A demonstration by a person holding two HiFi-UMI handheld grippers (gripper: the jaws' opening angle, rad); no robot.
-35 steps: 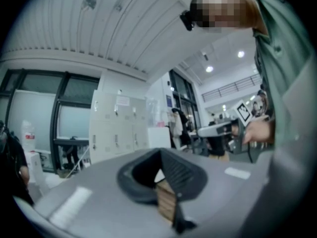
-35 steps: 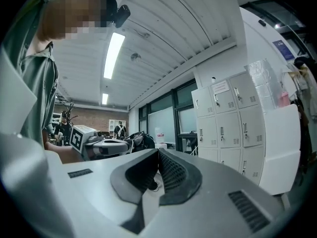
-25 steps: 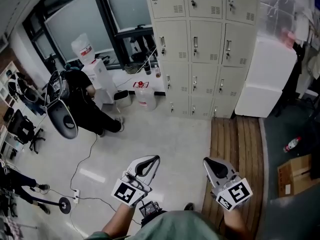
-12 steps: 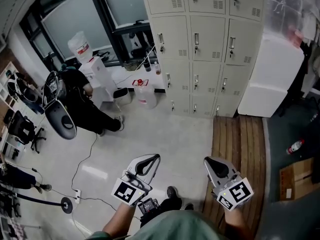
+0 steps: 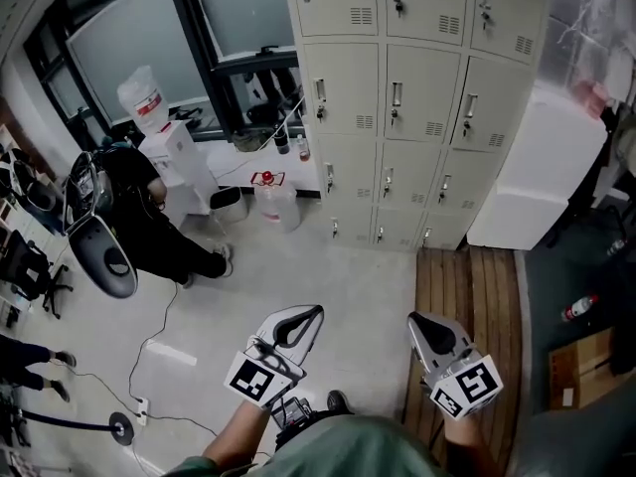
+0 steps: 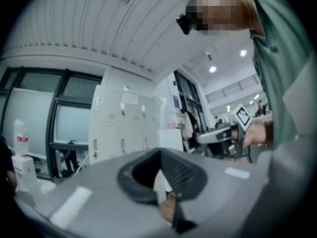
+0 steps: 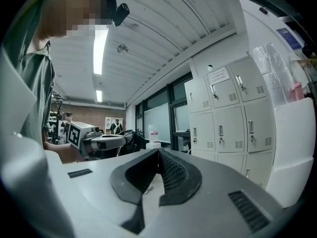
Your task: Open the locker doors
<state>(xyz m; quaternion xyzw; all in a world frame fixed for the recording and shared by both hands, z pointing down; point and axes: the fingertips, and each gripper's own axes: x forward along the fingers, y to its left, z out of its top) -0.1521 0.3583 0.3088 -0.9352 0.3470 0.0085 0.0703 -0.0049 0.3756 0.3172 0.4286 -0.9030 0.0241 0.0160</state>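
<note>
- The left tongs (image 5: 301,319), low in the frame's centre, have their jaws pressed together with nothing between them.
- The right tongs (image 5: 421,328), just to their right, are closed the same way and empty.
- The lockers (image 5: 397,117) fill the upper middle of the frame, every visible door shut, well apart from both tongs.
- A person in black (image 5: 149,217) is at the left.

Twelve locker doors (image 5: 422,92) and two hand-held grippers (image 5: 303,313) (image 5: 417,319).
</note>
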